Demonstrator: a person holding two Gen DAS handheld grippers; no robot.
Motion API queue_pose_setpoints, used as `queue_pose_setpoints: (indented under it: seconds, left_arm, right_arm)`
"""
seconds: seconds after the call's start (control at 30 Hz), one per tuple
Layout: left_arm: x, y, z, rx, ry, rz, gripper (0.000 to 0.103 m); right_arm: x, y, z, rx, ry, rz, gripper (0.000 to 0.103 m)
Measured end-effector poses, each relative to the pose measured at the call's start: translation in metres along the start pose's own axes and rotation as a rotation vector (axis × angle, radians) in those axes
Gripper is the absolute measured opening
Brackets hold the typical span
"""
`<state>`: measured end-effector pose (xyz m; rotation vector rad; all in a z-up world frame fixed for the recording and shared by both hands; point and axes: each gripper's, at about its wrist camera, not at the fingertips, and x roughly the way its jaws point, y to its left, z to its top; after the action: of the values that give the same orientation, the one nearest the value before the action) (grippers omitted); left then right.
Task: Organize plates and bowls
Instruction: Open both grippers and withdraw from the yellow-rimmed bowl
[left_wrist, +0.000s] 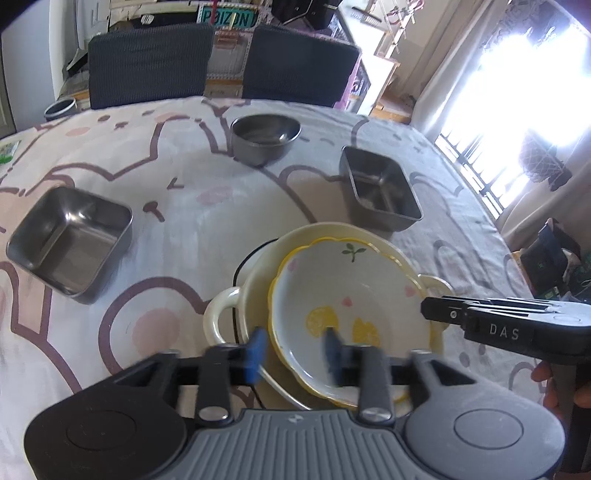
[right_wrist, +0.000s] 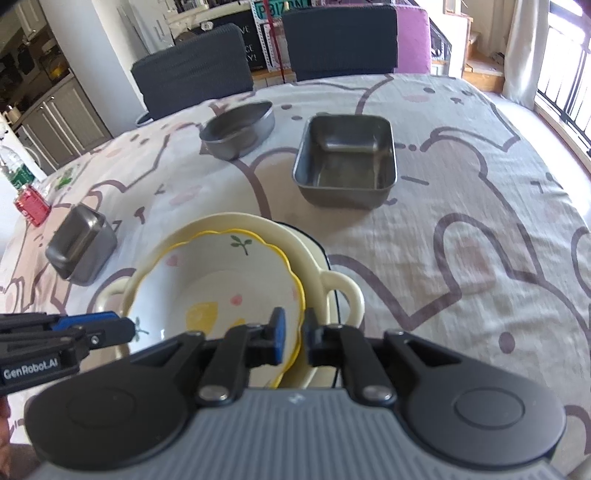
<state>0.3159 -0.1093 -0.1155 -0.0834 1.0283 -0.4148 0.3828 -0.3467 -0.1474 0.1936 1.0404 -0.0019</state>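
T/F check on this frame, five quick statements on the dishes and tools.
1. The lemon-print bowl sits inside the cream two-handled dish. True.
2. Three metal containers stand on the tablecloth. True: a round bowl and two square tins.
3. The round metal bowl is stacked in a square tin. False: it stands alone.
4. The left tool is clamped on the lemon-print bowl's rim. False: its jaws straddle the rim, apart.
5. The right tool is over a square tin. False: it is at the lemon-print bowl's rim.
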Motion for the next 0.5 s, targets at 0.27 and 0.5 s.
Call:
queue_pose_setpoints:
  seconds: [0.27,0.5]
  left_arm:
    - [-0.030,0.012,0.001,0.025,-0.164,0.074,0.096]
    - [-0.047,0.058,0.011,-0.045,-0.230,0.160,0.103]
  right_arm:
    - [-0.027,0.003,-0.001,0.015,-0.135,-0.010,0.080]
    - [-0.038,0.024,0.010,0.071,-0.298,0.058,0.103]
